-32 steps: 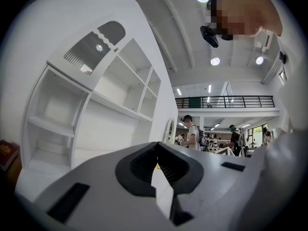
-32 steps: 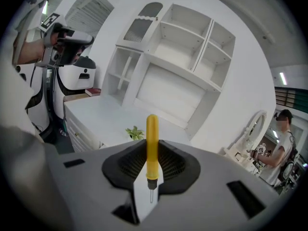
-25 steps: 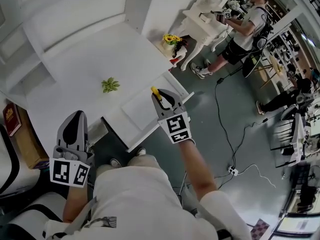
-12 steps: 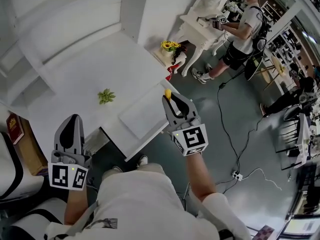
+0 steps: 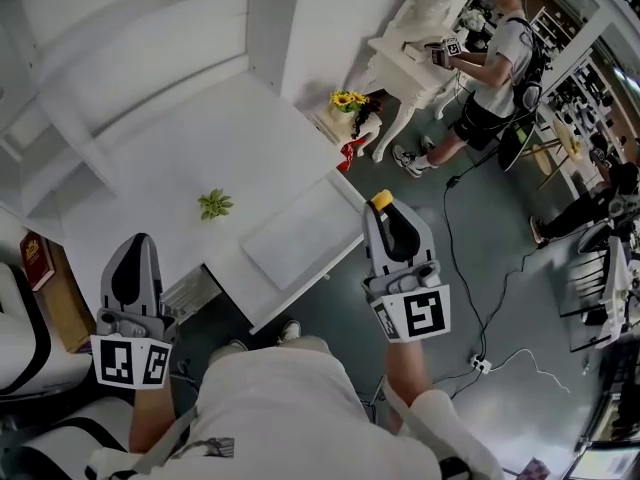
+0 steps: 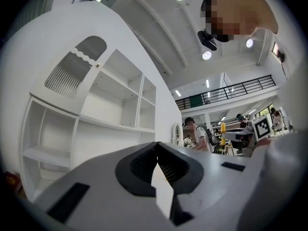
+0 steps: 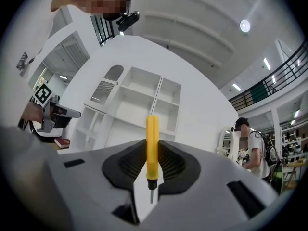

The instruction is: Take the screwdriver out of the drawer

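My right gripper (image 5: pixel 388 213) is shut on a yellow-handled screwdriver (image 7: pixel 152 147), which stands upright between the jaws with its handle up and its thin metal tip pointing down. In the head view the screwdriver's yellow end (image 5: pixel 381 200) pokes out past the jaw tips, right of the white desk (image 5: pixel 200 148) and over the grey floor. The drawer (image 5: pixel 300 230) juts out from the desk's front edge, left of the right gripper. My left gripper (image 5: pixel 131 258) is shut and empty at the lower left, beside the desk's near corner. In the left gripper view my left gripper (image 6: pixel 157 154) has its tips touching.
A small green plant sprig (image 5: pixel 215 205) lies on the desk. A white shelf unit (image 6: pixel 91 124) rises behind it. A red book (image 5: pixel 36 260) sits at the far left. Sunflowers (image 5: pixel 347 99) stand by an ornate white table (image 5: pixel 405 48), where another person (image 5: pixel 490 58) stands. Cables (image 5: pixel 470 298) trail on the floor.
My right gripper has lifted and swung right with the screwdriver, from over the drawer to beyond the desk's edge. The left gripper has risen slightly.
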A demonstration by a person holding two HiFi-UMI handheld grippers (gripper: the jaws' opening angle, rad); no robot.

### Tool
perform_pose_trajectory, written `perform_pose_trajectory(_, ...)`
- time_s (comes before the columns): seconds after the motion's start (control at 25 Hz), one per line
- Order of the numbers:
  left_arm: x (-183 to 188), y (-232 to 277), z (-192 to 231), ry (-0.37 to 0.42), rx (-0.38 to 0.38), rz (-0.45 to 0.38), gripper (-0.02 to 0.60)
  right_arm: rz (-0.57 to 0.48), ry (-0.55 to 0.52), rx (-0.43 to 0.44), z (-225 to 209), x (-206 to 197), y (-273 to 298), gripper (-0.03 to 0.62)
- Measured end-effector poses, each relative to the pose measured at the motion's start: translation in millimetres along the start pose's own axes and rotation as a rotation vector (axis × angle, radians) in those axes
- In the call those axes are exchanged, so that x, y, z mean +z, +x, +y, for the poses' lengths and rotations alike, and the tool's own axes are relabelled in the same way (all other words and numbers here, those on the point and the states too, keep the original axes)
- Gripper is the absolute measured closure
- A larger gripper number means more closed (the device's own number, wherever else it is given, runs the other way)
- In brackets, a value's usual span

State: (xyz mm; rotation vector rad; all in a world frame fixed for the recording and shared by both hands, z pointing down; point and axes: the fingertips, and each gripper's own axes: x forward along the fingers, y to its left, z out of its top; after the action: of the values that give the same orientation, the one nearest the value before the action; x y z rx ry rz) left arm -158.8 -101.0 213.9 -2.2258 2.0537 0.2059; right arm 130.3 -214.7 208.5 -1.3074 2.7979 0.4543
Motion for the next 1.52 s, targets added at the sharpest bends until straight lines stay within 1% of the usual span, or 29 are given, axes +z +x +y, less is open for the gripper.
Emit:
perform_pose_trajectory(0.08, 4.0, -0.2, 2.3, 0.007, 0.012, -0.006, 0.566, -0.002, -0.025, -0.013, -2.4, 1.5, -3.8, 0.511)
perform_pose_trajectory(0.16, 6.1, -0.8, 4.0, 0.012, 0.022, -0.011, 0.566, -0.003, -0.029, -0.026, -4.6, 0.2, -9.2, 0.511)
perform_pose_trajectory(0.44, 9.1, -5.3, 13.0, 0.028, 0.06, -0.009, 0.566, -0.017, 0.075, -0.059, -18.1, -5.9, -28.6, 0.511)
perform_pose_trajectory(0.72, 15.8, -6.0, 19.1, 0.047, 0.083, -0.008, 0.566, -0.028, 0.118, -0.117, -32.3, -6.5, -36.6, 0.511)
perform_pose_trajectory(0.88, 17.5, -8.7, 21.1, 0.046, 0.093, -0.002, 0.566, -0.027, 0.122, -0.12, -33.3, -5.6, -34.5, 0.511)
perform_pose_trajectory(1.24, 5.4, -11.6, 23.9, 0.02, 0.104, 0.011, 0.566, -0.024, 0.136, -0.112, -31.5, -7.9, -26.8, 0.511)
perform_pose_trajectory(1.52, 0.5, -15.7, 28.3, 0.002, 0.11, 0.011, 0.566, -0.013, 0.128, -0.107, -26.7, -7.8, -21.1, 0.513)
